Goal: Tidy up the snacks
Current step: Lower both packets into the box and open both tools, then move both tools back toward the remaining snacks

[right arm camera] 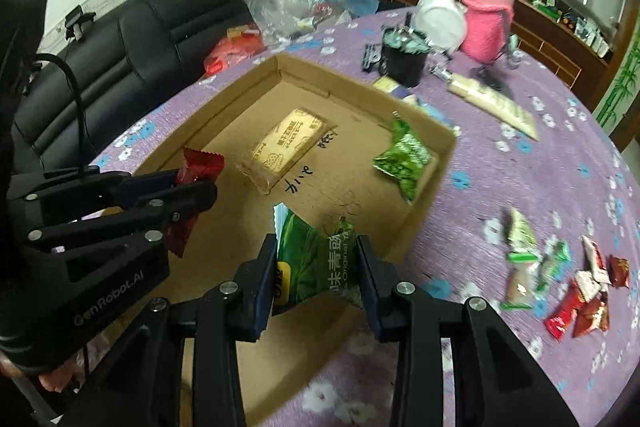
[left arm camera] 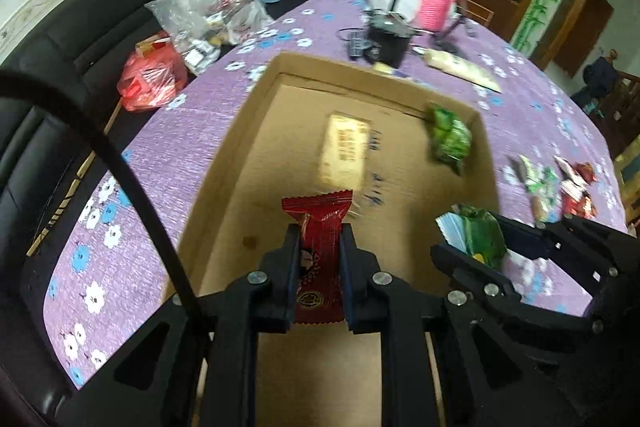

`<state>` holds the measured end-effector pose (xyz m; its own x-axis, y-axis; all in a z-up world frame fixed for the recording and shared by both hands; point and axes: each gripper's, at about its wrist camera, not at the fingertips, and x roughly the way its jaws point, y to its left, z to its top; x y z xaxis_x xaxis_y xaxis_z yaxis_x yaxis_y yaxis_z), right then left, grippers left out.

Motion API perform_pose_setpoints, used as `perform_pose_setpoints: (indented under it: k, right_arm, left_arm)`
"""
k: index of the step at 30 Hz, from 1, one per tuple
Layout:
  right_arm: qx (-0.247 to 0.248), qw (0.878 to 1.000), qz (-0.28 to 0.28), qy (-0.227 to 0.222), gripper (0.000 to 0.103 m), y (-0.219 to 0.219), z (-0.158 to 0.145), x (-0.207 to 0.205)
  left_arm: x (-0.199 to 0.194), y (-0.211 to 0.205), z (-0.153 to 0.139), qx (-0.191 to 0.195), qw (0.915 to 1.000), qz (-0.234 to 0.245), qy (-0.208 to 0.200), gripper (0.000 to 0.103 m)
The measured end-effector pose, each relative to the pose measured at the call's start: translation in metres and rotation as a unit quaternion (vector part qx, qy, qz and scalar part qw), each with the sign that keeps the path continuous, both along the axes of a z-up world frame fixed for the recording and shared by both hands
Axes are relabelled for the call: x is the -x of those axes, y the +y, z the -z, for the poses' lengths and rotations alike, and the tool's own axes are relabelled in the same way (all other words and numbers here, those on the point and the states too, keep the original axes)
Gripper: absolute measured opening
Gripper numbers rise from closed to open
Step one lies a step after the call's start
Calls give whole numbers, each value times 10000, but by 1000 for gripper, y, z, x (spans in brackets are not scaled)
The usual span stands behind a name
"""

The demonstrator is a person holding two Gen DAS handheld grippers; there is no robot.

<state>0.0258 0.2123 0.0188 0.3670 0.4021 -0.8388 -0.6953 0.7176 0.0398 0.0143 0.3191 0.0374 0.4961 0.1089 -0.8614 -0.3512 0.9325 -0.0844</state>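
Box is already holding two packets; left tongs are pinching a red snack, right tongs are pinching a green packet, and a loose pile is waiting on the bench.

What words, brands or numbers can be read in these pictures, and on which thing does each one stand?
"GenRobot.AI": on the body of the left gripper.
"Original": partly visible on the green snack packet held in the right gripper; the large Chinese characters beside it are cut off.
Beige packet in the cardboard box: printed characters, too blurred to read.
Handwriting on the box floor: not legible.
Red snack packet in the left gripper: emblem, no readable text.
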Motion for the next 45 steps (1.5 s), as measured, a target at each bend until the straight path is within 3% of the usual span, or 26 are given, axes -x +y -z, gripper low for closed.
perform_pose_setpoints:
  k: [8,10,13,17,22,26,34,37,41,45]
  right_arm:
    - [261,9996,72,29,45,13,12,-15]
    - [260,9996,94,-54,55,11,9,-13]
    - [361,9992,83,-174,59,10,7,-11]
    - [245,9994,188,-183,66,-1,1,-11]
    - [114,9994,274,-190,70,-15,-6,-4]
    - [76,9995,245,-200,70,-25,-9,7]
    - [-261,9988,405,-38,70,-81,-12,35]
    - [-338,9973,650,46,70,-121,-8,38]
    - [-228,9916,1266,117,70,-186,8,26]
    - [-229,9804,1945,201,70,-249,19,0]
  left_arm:
    - [-12,2,10,-418,9985,-38,354,22]
    - [-12,0,10,-519,9979,-52,394,24]
    - [-10,-1,7,-520,9979,-73,387,31]
    - [-3,0,1,-608,9976,-245,240,56]
    - [5,-7,-10,-728,9968,-335,21,68]
    - [10,-21,-16,-752,9968,-280,-24,68]
    - [20,-77,-24,-250,9992,140,-266,68]
    - [13,-110,-24,-170,9983,498,-257,68]
    - [-4,-148,-21,-56,9954,938,-183,54]
    - [-32,-176,-10,90,9929,1185,51,54]
